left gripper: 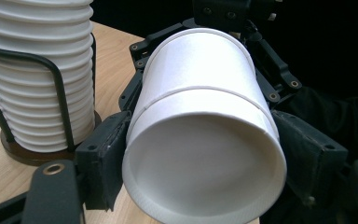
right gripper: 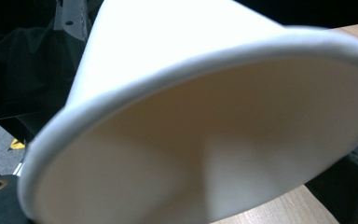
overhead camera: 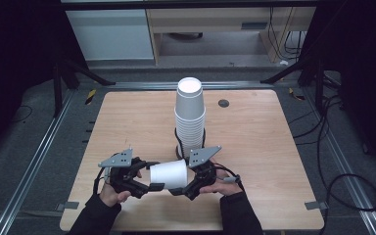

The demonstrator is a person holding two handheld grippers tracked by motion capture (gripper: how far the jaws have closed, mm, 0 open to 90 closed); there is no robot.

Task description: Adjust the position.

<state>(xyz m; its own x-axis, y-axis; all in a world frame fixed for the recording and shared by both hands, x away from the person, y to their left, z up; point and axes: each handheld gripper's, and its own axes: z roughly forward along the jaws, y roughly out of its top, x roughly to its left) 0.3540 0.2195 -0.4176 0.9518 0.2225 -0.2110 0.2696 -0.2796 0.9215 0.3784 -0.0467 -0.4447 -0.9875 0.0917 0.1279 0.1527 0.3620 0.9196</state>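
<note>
A white paper cup (overhead camera: 169, 174) lies sideways just above the table's front middle, held between both grippers. My left gripper (overhead camera: 152, 187) is shut on its closed base end, with black pads (left gripper: 103, 158) pressing both sides of the cup (left gripper: 200, 121). A ridge around its middle looks like the rim of an outer cup nested over an inner one. My right gripper (overhead camera: 178, 191) holds the mouth end, and its fingers (left gripper: 137, 70) flank the far rim. In the right gripper view the cup's open mouth (right gripper: 205, 140) is very close.
A tall stack of upturned white cups (overhead camera: 190, 115) stands in a black wire holder (left gripper: 58, 93) on a round base, just behind the held cup. The wooden table (overhead camera: 254, 142) has a small dark grommet (overhead camera: 223, 103) at the back. Floor rails run along both sides.
</note>
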